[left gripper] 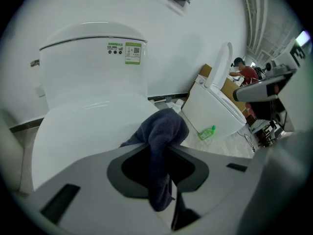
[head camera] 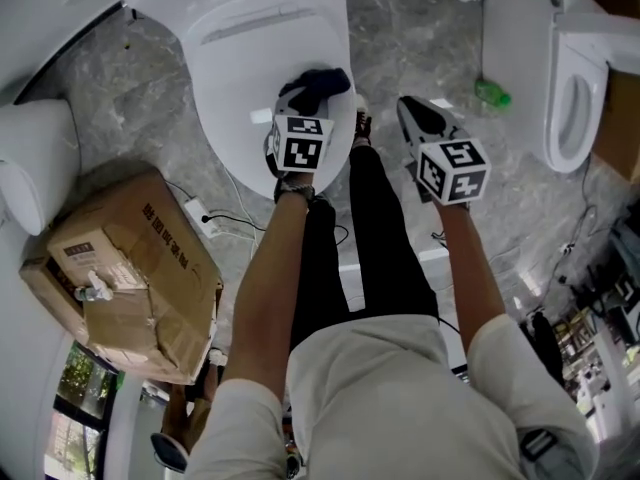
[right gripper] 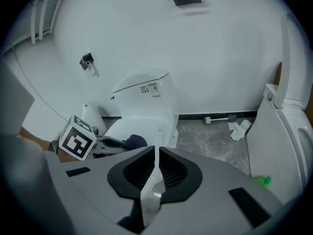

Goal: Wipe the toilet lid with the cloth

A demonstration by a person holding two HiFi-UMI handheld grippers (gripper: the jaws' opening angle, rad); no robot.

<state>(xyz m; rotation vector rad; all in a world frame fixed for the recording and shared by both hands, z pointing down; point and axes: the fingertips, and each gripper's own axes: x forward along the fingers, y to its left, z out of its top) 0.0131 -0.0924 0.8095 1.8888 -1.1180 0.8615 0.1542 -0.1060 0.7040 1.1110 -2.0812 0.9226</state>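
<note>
Your left claw (left gripper: 159, 153) is clamped on the dark blue cloth (left gripper: 164, 126). The cloth bunches out past the claw's tips, so fabric rather than plastic should meet the toilet lid (left gripper: 83, 131) just ahead and below. I can't tell whether it touches yet. To the right, your right claw (right gripper: 155, 160) has its jaws pressed together on nothing. It is over the floor beside the lid, probably clear of the wiping path.
</note>
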